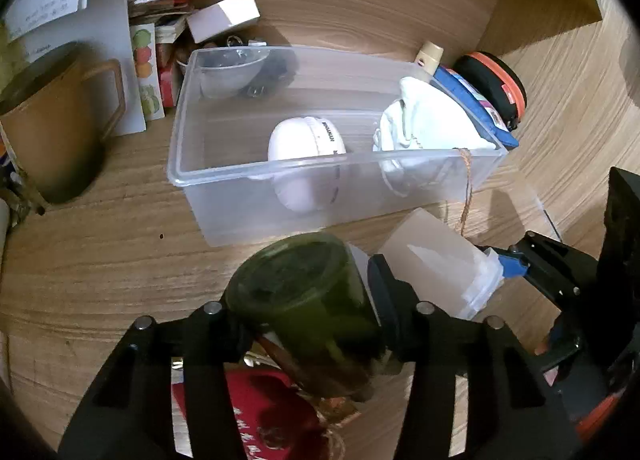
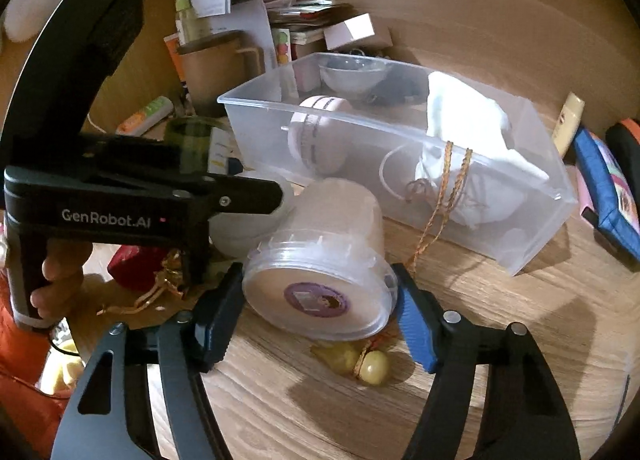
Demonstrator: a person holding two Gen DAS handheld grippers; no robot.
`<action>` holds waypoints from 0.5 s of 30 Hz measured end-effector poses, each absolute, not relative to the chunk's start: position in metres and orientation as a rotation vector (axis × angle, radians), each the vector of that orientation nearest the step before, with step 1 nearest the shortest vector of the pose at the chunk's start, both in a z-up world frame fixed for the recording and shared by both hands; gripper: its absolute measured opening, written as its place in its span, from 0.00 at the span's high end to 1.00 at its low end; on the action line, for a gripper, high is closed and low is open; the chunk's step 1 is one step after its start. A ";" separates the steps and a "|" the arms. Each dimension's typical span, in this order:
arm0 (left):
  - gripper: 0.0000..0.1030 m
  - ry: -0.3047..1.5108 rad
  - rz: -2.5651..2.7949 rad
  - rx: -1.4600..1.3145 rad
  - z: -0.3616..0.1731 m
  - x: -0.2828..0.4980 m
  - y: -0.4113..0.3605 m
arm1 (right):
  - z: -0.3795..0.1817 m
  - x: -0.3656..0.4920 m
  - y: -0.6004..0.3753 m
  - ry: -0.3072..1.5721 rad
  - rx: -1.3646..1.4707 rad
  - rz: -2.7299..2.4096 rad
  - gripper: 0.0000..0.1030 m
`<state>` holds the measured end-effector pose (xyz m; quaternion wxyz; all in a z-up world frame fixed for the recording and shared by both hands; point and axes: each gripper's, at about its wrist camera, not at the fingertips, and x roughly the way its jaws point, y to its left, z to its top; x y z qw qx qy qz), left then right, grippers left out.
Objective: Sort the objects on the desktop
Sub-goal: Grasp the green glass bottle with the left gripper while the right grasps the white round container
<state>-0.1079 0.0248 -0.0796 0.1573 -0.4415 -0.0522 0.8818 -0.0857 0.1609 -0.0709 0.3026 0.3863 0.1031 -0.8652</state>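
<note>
Jar (image 1: 304,292) clamped in left claw (image 1: 308,324), seemingly tilted

The left gripper (image 1: 308,324) has a matte black frame of flat, slotted linkage arms joined by round silver pivot pins. Its fingers (image 1: 394,300) carry black pads. Seen from the right wrist view, its body (image 2: 120,196) is a black pistol-shaped housing with a curved upper hood, printed "GenRobot.AI" in white beside a small pink indicator light, with silver screws at the joints. The hand (image 2: 56,280) on its grip shows bare skin, next to an orange-red sleeve (image 2: 20,364). The right gripper (image 2: 320,316) has the same black slotted arms and silver pins; one finger pad (image 2: 416,328) is blue and ribbed, the other black and ribbed.
</note>
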 end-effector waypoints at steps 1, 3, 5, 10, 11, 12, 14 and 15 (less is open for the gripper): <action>0.53 -0.158 2.523 -1.262 -0.080 -0.107 0.023 | -0.070 -0.084 0.162 0.272 1.026 -2.295 0.35; 0.54 -0.165 2.530 -1.258 -0.079 -0.105 0.020 | -0.070 -0.084 0.163 0.264 1.020 -2.299 0.35; 0.57 -0.175 2.535 -1.252 -0.078 -0.104 0.016 | -0.066 -0.081 0.168 0.242 1.006 -2.304 0.35; 0.58 -0.196 2.544 -1.229 -0.075 -0.102 0.009 | -0.053 -0.075 0.173 0.197 0.976 -2.324 0.36; 0.58 -0.201 2.544 -1.223 -0.074 -0.101 0.007 | -0.051 -0.075 0.173 0.197 0.974 -2.328 0.36; 0.58 -0.207 2.545 -1.219 -0.074 -0.101 0.006 | -0.049 -0.075 0.174 0.200 0.975 -2.334 0.36; 0.58 -0.214 2.550 -1.212 -0.072 -0.100 0.004 | -0.047 -0.076 0.174 0.198 0.979 -2.337 0.36; 0.58 -0.215 2.550 -1.209 -0.071 -0.099 0.004 | -0.046 -0.077 0.175 0.190 0.983 -2.339 0.36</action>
